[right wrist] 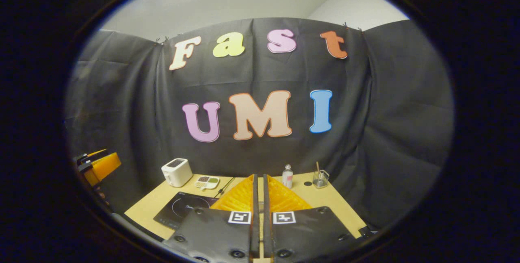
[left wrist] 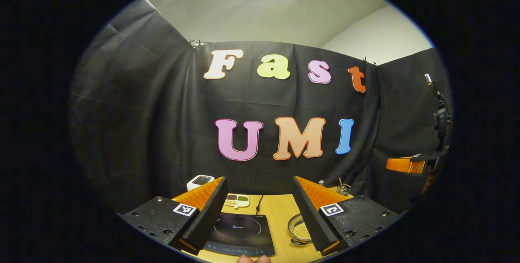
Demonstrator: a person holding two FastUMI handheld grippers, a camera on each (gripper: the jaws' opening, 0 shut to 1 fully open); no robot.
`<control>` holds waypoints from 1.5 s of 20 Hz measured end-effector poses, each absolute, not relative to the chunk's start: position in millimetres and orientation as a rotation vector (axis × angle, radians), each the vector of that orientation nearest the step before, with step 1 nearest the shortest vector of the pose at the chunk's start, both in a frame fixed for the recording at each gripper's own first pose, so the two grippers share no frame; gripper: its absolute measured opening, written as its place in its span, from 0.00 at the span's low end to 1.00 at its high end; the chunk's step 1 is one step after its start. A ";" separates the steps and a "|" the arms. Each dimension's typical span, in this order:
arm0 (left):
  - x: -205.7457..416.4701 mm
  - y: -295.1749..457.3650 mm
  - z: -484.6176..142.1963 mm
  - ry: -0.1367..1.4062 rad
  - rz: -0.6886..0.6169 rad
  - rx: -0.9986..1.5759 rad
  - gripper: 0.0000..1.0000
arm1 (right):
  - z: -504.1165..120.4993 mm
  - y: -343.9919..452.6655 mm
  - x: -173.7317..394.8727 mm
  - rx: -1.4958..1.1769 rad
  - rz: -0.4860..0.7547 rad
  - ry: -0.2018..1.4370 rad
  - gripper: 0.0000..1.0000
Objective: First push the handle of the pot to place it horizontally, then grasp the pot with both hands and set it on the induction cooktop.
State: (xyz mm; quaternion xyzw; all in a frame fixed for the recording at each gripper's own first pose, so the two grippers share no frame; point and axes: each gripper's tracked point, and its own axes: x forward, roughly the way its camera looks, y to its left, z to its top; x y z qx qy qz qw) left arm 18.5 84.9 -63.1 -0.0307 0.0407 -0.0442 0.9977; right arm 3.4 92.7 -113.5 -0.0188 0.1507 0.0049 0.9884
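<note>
A clear glass pot (left wrist: pixel 300 227) with pale grains inside stands on the wooden table (left wrist: pixel 280 214), just right of the black induction cooktop (left wrist: pixel 240 230). My left gripper's finger hides the pot's right part, and I cannot make out its handle. My left gripper (left wrist: pixel 259 179) hangs open above the near table edge, with the cooktop and pot showing between its fingers. My right gripper (right wrist: pixel 258 177) is shut on nothing, held above the table (right wrist: pixel 341 210) to the right of the cooktop (right wrist: pixel 183 210). Each gripper also appears far off in the other's view: the right gripper (left wrist: pixel 406 164) and the left gripper (right wrist: pixel 99 164).
At the back of the table stand a white toaster-like box (right wrist: pixel 176 172), a small divided dish of beans (right wrist: pixel 207 181), a small bottle (right wrist: pixel 287 175) and a glass cup with a stick (right wrist: pixel 321 178). A black cord (left wrist: pixel 258 203) runs behind the cooktop. A person's fingertips (left wrist: pixel 254 259) show at the near edge.
</note>
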 end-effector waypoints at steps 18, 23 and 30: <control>88.0 72.7 -151.3 0.266 -0.078 -0.058 0.92 | -316.5 91.2 11.8 0.077 0.057 0.719 0.02; 128.0 80.2 -171.0 0.259 -0.164 -0.079 0.96 | -363.5 107.9 5.9 0.080 -0.020 0.814 0.02; 162.9 85.9 -205.0 0.280 -0.316 -0.130 0.96 | -430.2 118.2 -20.0 0.177 -0.226 0.956 0.02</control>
